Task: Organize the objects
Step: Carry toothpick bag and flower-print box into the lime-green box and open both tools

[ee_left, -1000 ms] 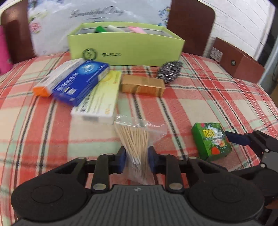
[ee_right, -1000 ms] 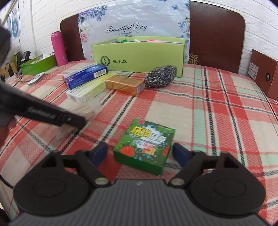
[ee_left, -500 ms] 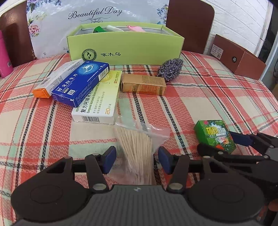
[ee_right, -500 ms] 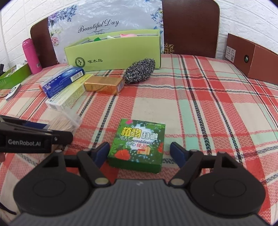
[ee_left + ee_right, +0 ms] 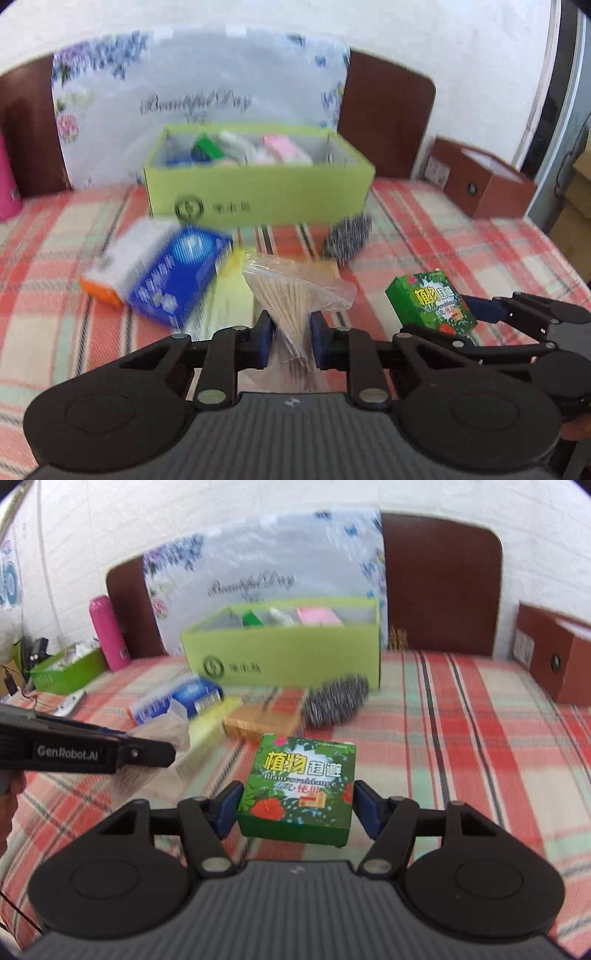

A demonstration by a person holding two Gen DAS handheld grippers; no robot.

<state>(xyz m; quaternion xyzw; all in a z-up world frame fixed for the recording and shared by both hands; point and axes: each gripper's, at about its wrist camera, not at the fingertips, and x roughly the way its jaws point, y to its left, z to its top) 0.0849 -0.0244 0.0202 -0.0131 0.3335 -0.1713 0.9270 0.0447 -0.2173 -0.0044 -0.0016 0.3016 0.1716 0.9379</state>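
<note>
A bag of toothpicks (image 5: 295, 295) is clenched in the left tongs (image 5: 290, 328), a green carton (image 5: 299, 786) in the right tongs (image 5: 297, 805), both raised for dropping, presumably, into the lime box (image 5: 258, 199) ahead.

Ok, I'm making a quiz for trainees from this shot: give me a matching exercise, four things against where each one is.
Things:
1. bag of cotton swabs
2. small green box
3. steel scourer
4. pink bottle

Places:
A. on the cloth just in front of the lime-green box
B. between the left gripper's fingers
C. far left, at the back
D. between the right gripper's fingers

Pairs: 1-B, 2-D, 3-A, 4-C
</note>
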